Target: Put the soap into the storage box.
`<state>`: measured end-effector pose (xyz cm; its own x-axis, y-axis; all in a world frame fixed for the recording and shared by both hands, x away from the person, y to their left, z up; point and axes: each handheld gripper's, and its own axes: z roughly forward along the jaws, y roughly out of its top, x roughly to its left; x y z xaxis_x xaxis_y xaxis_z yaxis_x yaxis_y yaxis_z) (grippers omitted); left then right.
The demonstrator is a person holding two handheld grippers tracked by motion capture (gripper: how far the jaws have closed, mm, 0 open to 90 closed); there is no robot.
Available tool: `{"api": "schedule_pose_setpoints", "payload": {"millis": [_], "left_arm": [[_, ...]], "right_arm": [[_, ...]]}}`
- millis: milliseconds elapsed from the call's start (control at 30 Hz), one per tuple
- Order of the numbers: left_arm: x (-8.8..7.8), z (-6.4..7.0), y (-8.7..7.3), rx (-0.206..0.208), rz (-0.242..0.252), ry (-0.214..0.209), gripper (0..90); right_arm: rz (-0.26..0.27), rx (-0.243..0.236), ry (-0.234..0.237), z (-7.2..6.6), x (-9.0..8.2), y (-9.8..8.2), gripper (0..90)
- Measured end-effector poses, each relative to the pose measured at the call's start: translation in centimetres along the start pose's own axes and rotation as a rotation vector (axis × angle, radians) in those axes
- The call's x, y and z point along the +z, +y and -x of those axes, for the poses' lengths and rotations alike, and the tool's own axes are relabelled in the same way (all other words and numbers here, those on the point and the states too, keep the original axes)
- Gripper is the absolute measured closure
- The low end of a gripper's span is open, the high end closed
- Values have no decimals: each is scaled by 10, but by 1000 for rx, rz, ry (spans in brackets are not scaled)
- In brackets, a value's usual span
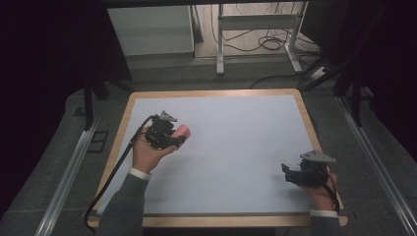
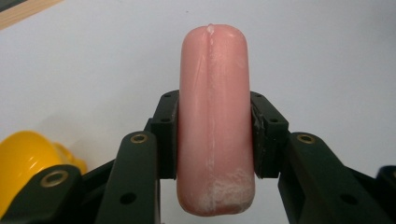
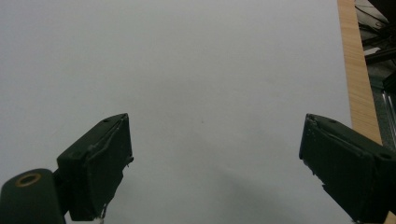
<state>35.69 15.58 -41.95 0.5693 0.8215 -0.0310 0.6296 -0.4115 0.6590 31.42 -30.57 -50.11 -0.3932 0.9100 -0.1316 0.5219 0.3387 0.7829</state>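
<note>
- Pink sausage [image 2: 215, 116] was clamped upright between the left hand-held gripper's [image 2: 215, 140] pads, above the table [image 1: 236, 128].
- Right hand-held gripper [image 3: 215, 154] stood wide open, holding nothing.

No text, label, brand, number or sign can be read on anything here.

Pale blue-grey table top [image 1: 236, 147] edged in light wood, on dark grey carpeted floor [image 1: 59, 162]. Metal rails [image 1: 69, 172] along the floor at both sides of the table. Beyond the far edge, a white cabinet [image 1: 150, 29] and a white metal frame [image 1: 255, 29] with loose black cables [image 1: 268, 44] coiled on the floor beneath. Black drapes [image 1: 44, 44] at left and right, deep in shadow. Dim, even light, brightest across the table surface.
</note>
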Motion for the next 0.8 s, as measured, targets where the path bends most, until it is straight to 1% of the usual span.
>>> {"api": "schedule_pose_setpoints", "payload": {"millis": [33,67,100,167,267,467,533,567,600,800], "left_arm": [[-1,-2,-1,-1,1,5,602],[-3,-5,-2,-10,3,13,602],[-3,-5,-2,-10,3,13,602],[-6,-9,-4,-18,5,20,602],[-9,-17,-7,-37,7,34,602],[-12,-25,-11,-52,5,49,602],[-13,-30,-14,-65,5,54,602],[-13,-30,-14,-65,5,54,602],[-14,-34,-15,-75,6,61,602],[-15,-41,-17,-94,3,75,602]], "right_arm": [[0,0,0,0,0,0,93],[0,0,0,0,0,0,93],[0,0,0,0,0,0,93],[-1,3,-2,0,0,0,93],[0,2,-2,0,0,0,93],[-1,2,-2,0,0,0,93],[-1,-1,-2,0,0,0,93],[-3,0,-3,0,0,0,93],[-4,0,-5,0,0,0,93],[-7,3,-9,0,1,-1,93]]}}
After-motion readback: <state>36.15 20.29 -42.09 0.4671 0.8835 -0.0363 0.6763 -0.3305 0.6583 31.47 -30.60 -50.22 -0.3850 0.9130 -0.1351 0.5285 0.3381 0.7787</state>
